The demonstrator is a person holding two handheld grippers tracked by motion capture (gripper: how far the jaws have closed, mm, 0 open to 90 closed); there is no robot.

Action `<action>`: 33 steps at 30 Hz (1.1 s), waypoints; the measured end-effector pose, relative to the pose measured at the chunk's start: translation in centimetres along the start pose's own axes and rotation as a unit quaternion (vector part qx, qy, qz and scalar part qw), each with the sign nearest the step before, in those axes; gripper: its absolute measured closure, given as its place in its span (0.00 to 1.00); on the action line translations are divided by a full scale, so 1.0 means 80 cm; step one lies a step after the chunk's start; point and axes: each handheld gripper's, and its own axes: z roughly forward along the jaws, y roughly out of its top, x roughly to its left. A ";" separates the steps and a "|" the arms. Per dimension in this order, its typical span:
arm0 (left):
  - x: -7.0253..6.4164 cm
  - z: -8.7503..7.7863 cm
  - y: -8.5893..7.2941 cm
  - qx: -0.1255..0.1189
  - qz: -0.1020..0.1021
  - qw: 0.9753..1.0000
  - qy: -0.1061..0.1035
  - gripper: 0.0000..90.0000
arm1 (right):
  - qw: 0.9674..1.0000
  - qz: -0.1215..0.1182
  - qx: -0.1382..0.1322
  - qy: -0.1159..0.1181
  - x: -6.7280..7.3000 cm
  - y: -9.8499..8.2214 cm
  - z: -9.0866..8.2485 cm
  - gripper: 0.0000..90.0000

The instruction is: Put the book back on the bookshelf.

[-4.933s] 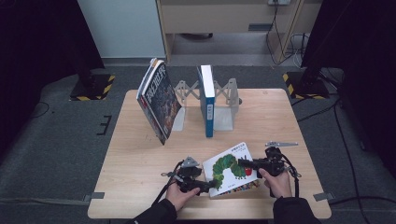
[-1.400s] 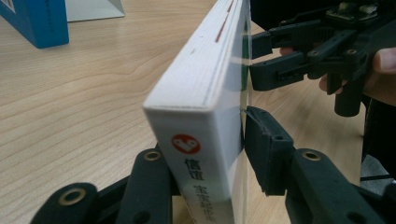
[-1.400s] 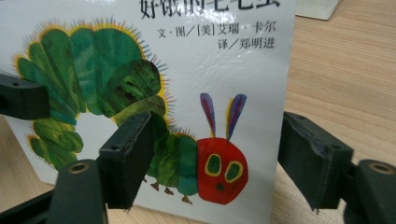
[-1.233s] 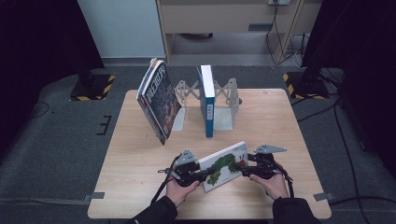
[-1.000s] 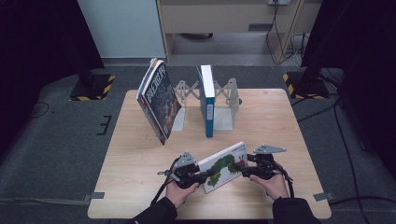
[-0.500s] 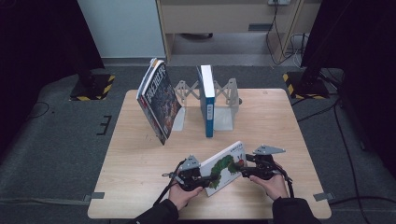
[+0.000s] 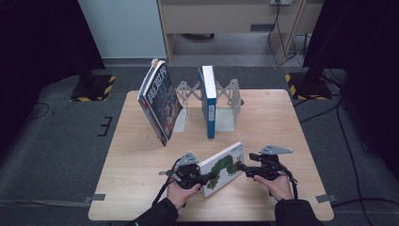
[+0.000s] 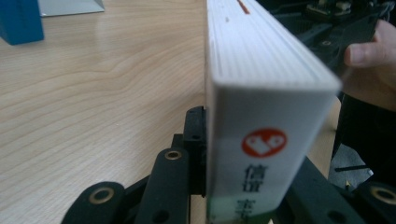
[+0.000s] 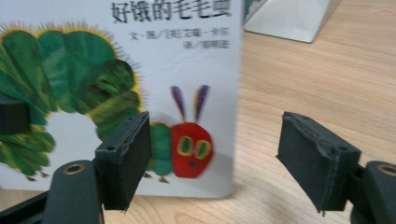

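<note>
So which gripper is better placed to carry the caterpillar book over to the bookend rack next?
Probably the left gripper: its jaws have just been closing and clamp the caterpillar book by its spine end. The right gripper stands open beside the cover, gripping nothing.

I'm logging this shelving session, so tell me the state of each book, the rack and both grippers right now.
White caterpillar picture book: raised on edge, tilted on the wooden table.
Left gripper: shut on its spine end, just closing.
Right gripper: open, book's edge between fingers.
Blue hardcover book: upright in the grey metal rack.
Dark illustrated book: leaning.
</note>
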 end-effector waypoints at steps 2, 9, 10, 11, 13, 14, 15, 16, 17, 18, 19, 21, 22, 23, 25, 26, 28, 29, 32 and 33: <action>0.000 -0.004 0.004 -0.002 -0.001 1.000 0.004 0.83 | 1.000 -0.003 -0.002 -0.010 -0.003 0.000 -0.001 0.26; -0.004 -0.019 0.017 -0.015 -0.003 1.000 0.014 0.83 | 0.999 -0.002 0.011 -0.050 -0.013 -0.002 -0.006 0.23; -0.004 -0.021 0.019 -0.017 -0.002 1.000 0.016 0.83 | 0.998 -0.005 0.013 -0.059 -0.016 -0.003 -0.006 0.22; -0.004 -0.022 0.021 -0.020 -0.003 1.000 0.017 0.83 | 0.998 -0.006 0.015 -0.067 -0.018 -0.003 -0.007 0.21; -0.003 -0.026 0.025 -0.025 -0.005 1.000 0.019 0.83 | 0.996 -0.005 0.019 -0.083 -0.022 -0.005 -0.009 0.19; -0.003 -0.029 0.029 -0.029 -0.002 0.999 0.023 0.83 | 0.996 -0.005 0.020 -0.091 -0.024 -0.005 -0.009 0.19; -0.003 -0.031 0.031 -0.032 -0.002 0.999 0.027 0.83 | 0.995 -0.002 0.022 -0.100 -0.027 -0.006 -0.010 0.19; -0.003 -0.033 0.035 -0.037 -0.001 0.999 0.031 0.83 | 0.994 -0.001 0.025 -0.104 -0.029 -0.007 -0.012 0.19; -0.003 -0.036 0.038 -0.042 0.001 0.999 0.034 0.83 | 0.993 0.001 0.026 -0.111 -0.031 -0.009 -0.012 0.18; -0.002 -0.037 0.042 -0.046 0.004 0.998 0.037 0.83 | 0.993 0.003 0.028 -0.116 -0.034 -0.010 -0.013 0.18; -0.002 -0.040 0.046 -0.050 0.004 0.998 0.041 0.83 | 0.992 0.003 0.033 -0.120 -0.036 -0.011 -0.013 0.17; -0.001 -0.043 0.051 -0.058 0.003 0.997 0.045 0.83 | 0.990 0.003 0.041 -0.133 -0.041 -0.012 -0.014 0.16; -0.001 -0.044 0.055 -0.064 0.001 0.997 0.048 0.83 | 0.990 0.005 0.044 -0.136 -0.042 -0.013 -0.014 0.15; -0.001 -0.044 0.059 -0.069 -0.001 0.996 0.049 0.83 | 0.989 0.006 0.047 -0.139 -0.044 -0.014 -0.013 0.14; 0.000 -0.043 0.067 -0.078 -0.004 0.995 0.054 0.83 | 0.987 0.007 0.059 -0.150 -0.046 -0.016 -0.013 0.12; 0.000 -0.042 0.071 -0.083 -0.004 0.995 0.058 0.83 | 0.986 0.007 0.066 -0.155 -0.047 -0.017 -0.012 0.12; -0.001 -0.040 0.080 -0.092 -0.002 0.994 0.065 0.83 | 0.984 0.007 0.072 -0.161 -0.049 -0.018 -0.012 0.11; -0.002 -0.039 0.084 -0.097 -0.001 0.993 0.069 0.83 | 0.984 0.005 0.073 -0.164 -0.050 -0.018 -0.011 0.10; -0.002 -0.031 0.093 -0.113 0.002 0.990 0.082 0.83 | 0.983 0.002 0.077 -0.168 -0.052 -0.019 -0.011 0.09; -0.002 -0.029 0.095 -0.115 0.003 0.990 0.085 0.83 | 0.982 -0.001 0.080 -0.169 -0.053 -0.020 -0.011 0.09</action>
